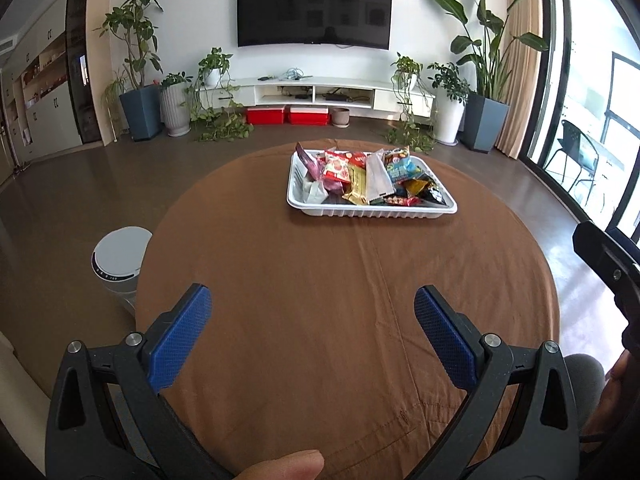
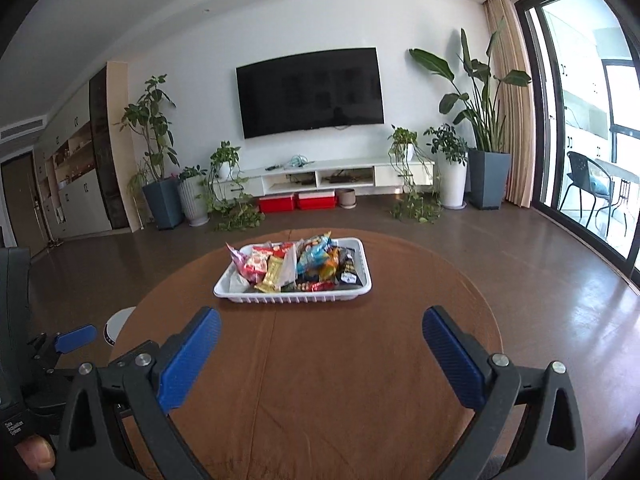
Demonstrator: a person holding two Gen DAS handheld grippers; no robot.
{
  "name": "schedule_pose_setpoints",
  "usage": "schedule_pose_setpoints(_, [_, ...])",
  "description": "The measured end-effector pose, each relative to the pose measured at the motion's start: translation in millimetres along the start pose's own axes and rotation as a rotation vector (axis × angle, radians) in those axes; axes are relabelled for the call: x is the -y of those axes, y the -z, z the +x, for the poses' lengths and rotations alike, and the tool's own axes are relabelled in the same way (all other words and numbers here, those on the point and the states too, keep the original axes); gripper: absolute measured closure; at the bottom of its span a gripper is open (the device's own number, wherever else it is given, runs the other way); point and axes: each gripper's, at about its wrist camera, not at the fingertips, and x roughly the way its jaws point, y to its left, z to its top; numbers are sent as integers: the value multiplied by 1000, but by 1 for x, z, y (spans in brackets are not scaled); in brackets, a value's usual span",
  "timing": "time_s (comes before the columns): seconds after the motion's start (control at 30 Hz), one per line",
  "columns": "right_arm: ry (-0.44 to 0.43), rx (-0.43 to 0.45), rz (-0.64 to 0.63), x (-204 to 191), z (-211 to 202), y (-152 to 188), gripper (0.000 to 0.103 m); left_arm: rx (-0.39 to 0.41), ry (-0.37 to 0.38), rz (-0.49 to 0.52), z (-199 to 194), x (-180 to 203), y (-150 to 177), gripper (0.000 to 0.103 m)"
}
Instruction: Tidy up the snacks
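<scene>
Snacks (image 1: pixel 370 176) heaped loose in far white tray (image 1: pixel 372 211); w/ both my left gripper (image 1: pixel 312 312) & right gripper (image 2: pixel 321 332) wide, empty, I'd risk a clumsy grab spilling packets.

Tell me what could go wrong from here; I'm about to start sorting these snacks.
The snack packets are heaped and overlapping in the white tray, so open fingers may snag two at once. The light tray sits on a loose brown tablecloth and could slide. The two grippers are close together and might collide.
</scene>
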Motion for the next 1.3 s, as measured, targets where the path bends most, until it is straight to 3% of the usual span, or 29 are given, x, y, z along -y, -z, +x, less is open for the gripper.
schedule_pose_setpoints(0.37, [11,-179,-20,-6,27,30,0,-80,-6,-3,48,-3,10,0])
schedule_pose_setpoints(1.3, [20,-269,-14,-9,37,38,0,-107,47,-4,58,-2,17,0])
